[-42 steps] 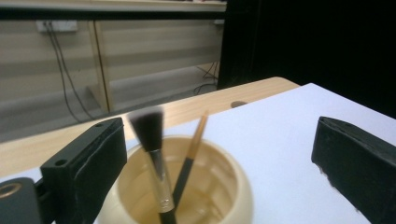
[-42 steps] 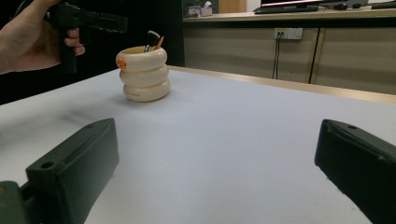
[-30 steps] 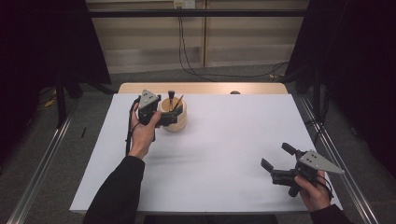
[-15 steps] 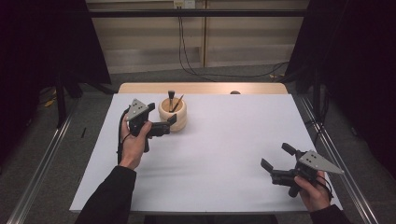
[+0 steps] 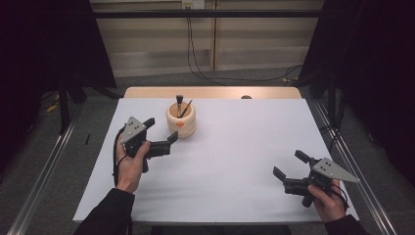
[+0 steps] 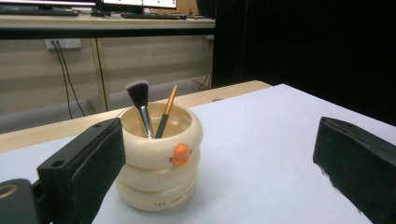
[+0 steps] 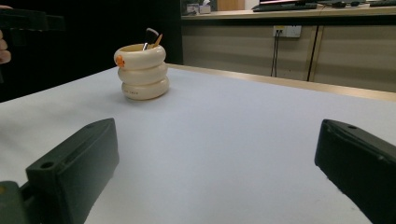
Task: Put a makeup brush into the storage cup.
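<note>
The left gripper (image 5: 161, 133) pulls back from the cream holder (image 5: 181, 120) toward the person and out to the left, so it now sits just beside the holder instead of over it. Its jaws stand wide apart, empty.

Cream ringed holder (image 6: 159, 163) just ahead of left hand-held gripper (image 5: 159, 136), orange beak-like knob on its front, small dark lettering on lowest ring. Inside: black brush with pale tip (image 6: 139, 105), orange-handled brush (image 6: 167, 110). Tabletop (image 5: 244, 147) white, tan wood far edge. Both hand-held grippers black, grey top plates; right hand-held gripper (image 5: 291, 171) likewise.
</note>
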The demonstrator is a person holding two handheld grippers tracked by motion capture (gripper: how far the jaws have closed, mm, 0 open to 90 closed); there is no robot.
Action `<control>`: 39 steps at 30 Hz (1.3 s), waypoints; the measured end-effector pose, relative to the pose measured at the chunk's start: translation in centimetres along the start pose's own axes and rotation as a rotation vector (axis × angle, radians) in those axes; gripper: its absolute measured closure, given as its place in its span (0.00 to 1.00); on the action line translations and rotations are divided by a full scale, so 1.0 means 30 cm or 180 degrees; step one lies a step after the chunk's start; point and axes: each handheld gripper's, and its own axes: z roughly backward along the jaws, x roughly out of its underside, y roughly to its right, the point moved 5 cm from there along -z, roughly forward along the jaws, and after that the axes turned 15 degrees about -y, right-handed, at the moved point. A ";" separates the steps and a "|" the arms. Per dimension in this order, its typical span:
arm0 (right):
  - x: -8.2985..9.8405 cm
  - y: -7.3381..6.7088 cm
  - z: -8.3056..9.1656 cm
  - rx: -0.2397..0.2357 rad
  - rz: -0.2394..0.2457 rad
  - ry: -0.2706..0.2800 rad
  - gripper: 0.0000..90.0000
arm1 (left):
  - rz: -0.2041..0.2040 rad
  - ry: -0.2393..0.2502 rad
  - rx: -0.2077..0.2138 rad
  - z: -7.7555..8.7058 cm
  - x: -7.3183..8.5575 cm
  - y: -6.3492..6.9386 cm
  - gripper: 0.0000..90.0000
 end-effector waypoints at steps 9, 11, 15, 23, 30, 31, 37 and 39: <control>0.001 0.002 0.001 0.0022 -0.0003 0.0002 0.00 | -0.0051 -0.0085 0.0065 0.039 0.073 0.040 0.02; 0.001 0.001 0.002 0.0010 -0.0001 -0.0007 0.00 | 0.0002 -0.0080 0.0064 0.049 0.085 0.042 0.02; 0.001 0.003 0.003 0.0026 -0.0016 0.0000 0.00 | -0.0080 -0.0097 0.0070 0.077 0.113 0.067 0.02; 0.001 0.002 0.003 0.0013 0.0001 -0.0011 0.00 | -0.0031 -0.0108 0.0058 0.137 0.164 0.093 0.01; 0.001 0.001 0.004 0.0020 0.0010 0.0001 0.00 | 0.0028 -0.0114 0.0005 0.172 0.215 0.095 0.01; 0.001 0.001 0.004 0.0022 0.0013 0.0000 0.00 | 0.0018 -0.0136 -0.0017 0.178 0.224 0.093 0.01; 0.003 0.004 0.006 0.0022 0.0008 -0.0015 0.00 | 0.0038 -0.0177 -0.0005 0.208 0.269 0.096 0.01; 0.003 0.005 0.005 0.0032 0.0018 -0.0017 0.00 | 0.0073 -0.0153 -0.0027 0.212 0.271 0.087 0.01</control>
